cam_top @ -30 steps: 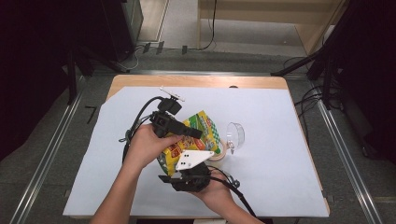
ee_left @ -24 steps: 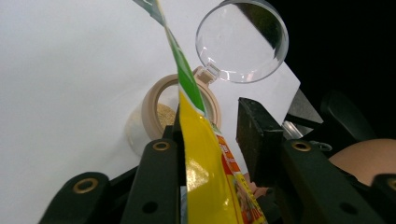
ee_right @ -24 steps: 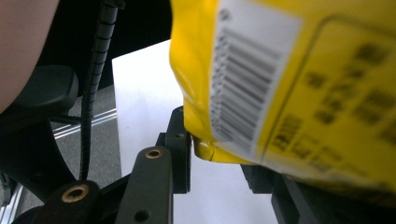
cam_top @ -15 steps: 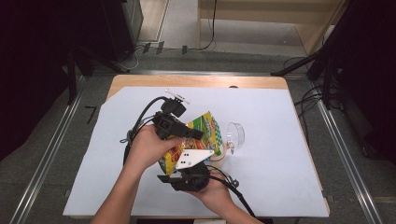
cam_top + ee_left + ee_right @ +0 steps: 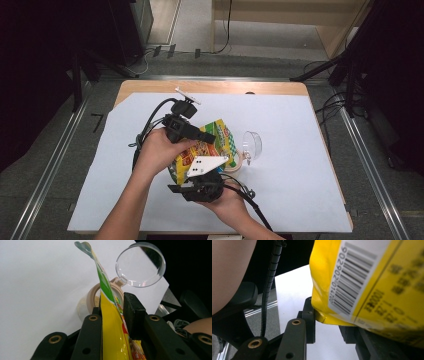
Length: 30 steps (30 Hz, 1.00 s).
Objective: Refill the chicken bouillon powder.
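White table sheet [image 5: 300,165], person's side. Yellow snack bag [image 5: 207,145] held above it between both tools. Left gripper [image 5: 202,137] jaws just closed, clamped on bag's top edge; right gripper [image 5: 197,187] clamped on its bottom. Beige jar [image 5: 92,300], clear lid [image 5: 140,265] open, under bag.

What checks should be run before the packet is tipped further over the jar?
1. Left gripper holds the yellow snack packet: ok, its fingers press the packet's sides after closing just now.
2. Right gripper holds the packet's bottom edge: ok, the barcode end sits between its fingers.
3. Jar lid out of the way: ok, the clear lid is flipped open.
4. Packet over the jar: ok, its top end hangs above the beige rim.
5. Packet torn open: cannot tell.
6. Jar steady on the white sheet: ok, upright.
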Tool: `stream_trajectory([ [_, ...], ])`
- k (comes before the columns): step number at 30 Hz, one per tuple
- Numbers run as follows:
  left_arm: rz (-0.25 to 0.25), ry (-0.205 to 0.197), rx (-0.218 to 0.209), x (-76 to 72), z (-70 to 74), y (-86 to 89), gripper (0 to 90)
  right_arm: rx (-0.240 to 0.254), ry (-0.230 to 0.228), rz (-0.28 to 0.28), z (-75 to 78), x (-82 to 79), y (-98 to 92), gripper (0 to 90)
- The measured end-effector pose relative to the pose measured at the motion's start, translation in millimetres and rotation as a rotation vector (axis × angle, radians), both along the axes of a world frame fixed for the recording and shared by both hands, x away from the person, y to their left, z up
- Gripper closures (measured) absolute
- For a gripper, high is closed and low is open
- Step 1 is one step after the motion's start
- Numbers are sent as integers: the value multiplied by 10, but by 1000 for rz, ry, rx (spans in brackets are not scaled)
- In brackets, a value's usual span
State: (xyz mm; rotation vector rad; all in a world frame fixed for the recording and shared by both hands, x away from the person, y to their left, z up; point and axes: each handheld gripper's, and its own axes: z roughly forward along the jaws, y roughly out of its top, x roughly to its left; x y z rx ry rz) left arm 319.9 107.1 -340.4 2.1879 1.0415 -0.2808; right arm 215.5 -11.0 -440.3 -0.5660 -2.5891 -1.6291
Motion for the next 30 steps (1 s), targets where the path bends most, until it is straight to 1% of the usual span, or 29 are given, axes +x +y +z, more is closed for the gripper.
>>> stream_trajectory([
  [2, 2, 0, -7, -6, -17, 0, 762, 2, -9, 4, -8, -6, -8, 711],
  [5, 3, 2, -22, 1, -28, 13, 767, 3, -10, 0, -15, -3, -3, 711],
  [6, -3, 3, -27, -1, -26, 19, 769, 1, -8, 0, -15, -3, 0, 711],
  [8, -34, -8, -39, -18, -21, 24, 764, 3, -10, -1, -17, 1, 9, 713],
  [9, -34, -16, -39, -33, -14, 17, 766, 5, -15, -4, -20, 3, 12, 715],
  [10, -35, -22, -30, -38, -8, 16, 769, 5, -18, -4, -23, 6, 16, 717],
  [12, -23, -17, -29, -44, 3, 17, 768, 9, -11, -2, -21, 3, 24, 718],
  [15, -10, -31, -19, -73, 33, 3, 772, 15, -13, -2, -17, 1, 34, 719],
  [19, 8, -77, 21, -119, 88, -22, 777, 20, -19, 3, 7, 15, 48, 719],
  [21, 12, -90, 33, -127, 103, -26, 777, 19, -18, 2, 20, 20, 57, 719],
  [26, 15, -92, 28, -126, 108, -35, 775, 17, -15, 1, 30, 23, 56, 703],
  [28, 14, -95, 22, -140, 122, -42, 773, 15, -18, 0, 36, 22, 58, 709],
  [29, 9, -96, 19, -148, 131, -45, 771, 14, -12, -1, 42, 17, 57, 720],
  [30, 6, -98, 22, -153, 137, -46, 768, 17, -15, 0, 45, 16, 59, 723],
])
